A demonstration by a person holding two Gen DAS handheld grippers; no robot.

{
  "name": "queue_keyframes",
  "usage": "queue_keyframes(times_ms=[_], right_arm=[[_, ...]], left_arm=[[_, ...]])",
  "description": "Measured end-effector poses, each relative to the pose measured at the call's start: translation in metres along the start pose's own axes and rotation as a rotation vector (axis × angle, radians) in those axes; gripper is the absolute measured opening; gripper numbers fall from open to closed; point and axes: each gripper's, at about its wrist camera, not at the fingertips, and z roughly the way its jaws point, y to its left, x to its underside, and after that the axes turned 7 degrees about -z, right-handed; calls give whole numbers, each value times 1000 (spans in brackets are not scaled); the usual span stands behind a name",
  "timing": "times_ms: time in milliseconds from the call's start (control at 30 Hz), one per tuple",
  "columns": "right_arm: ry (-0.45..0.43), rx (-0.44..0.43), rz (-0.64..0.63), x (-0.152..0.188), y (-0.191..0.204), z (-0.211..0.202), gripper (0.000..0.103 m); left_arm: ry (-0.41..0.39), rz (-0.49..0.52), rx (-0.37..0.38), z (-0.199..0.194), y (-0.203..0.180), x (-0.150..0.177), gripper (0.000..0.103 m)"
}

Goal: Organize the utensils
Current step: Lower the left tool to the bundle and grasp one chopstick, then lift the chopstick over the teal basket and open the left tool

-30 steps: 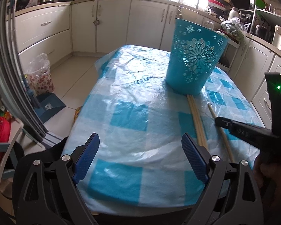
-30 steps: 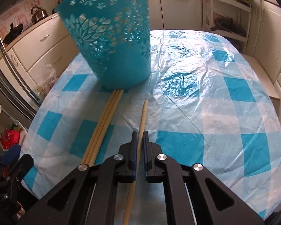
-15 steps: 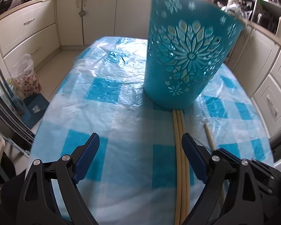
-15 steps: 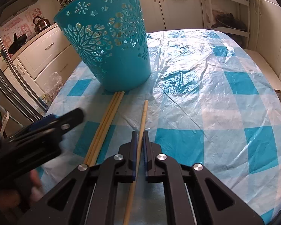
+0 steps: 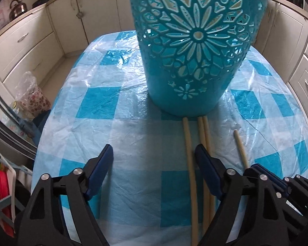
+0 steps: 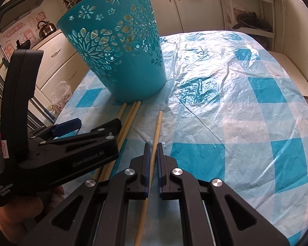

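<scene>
- A teal basket with flower cutouts is standing upright on a surface covered by a blue-and-white checked cloth under clear plastic.
- Three pale wooden sticks are lying side by side on the cloth, their far ends touching the foot of the basket; the leftmost is sitting slightly apart from the other two.
- The left hand-held gripper is closing with its blue pads still spread; the leftmost stick is running just inside its right pad, not yet pressed.
- A fourth stick is lying to the right of the three, its tip well short of the basket.
- The right hand-held gripper is pinching this fourth stick between near-closed jaws.
- A person's fingers are wrapping the left tool's handle.
</scene>
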Motion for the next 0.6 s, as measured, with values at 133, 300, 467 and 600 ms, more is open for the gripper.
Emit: queue_keyframes(times_ms=[133, 300, 467, 600], right_arm=[[-8, -11, -4, -3, 3, 2, 19], [6, 31, -56, -6, 11, 5, 17], [9, 28, -43, -5, 8, 4, 12], [6, 28, -39, -4, 8, 3, 12]], left_arm=[[-1, 23, 24, -1, -3, -5, 50], [9, 72, 93, -2, -10, -4, 7], [26, 27, 212, -13, 5, 4, 5], [-32, -25, 334, -50, 29, 12, 5]])
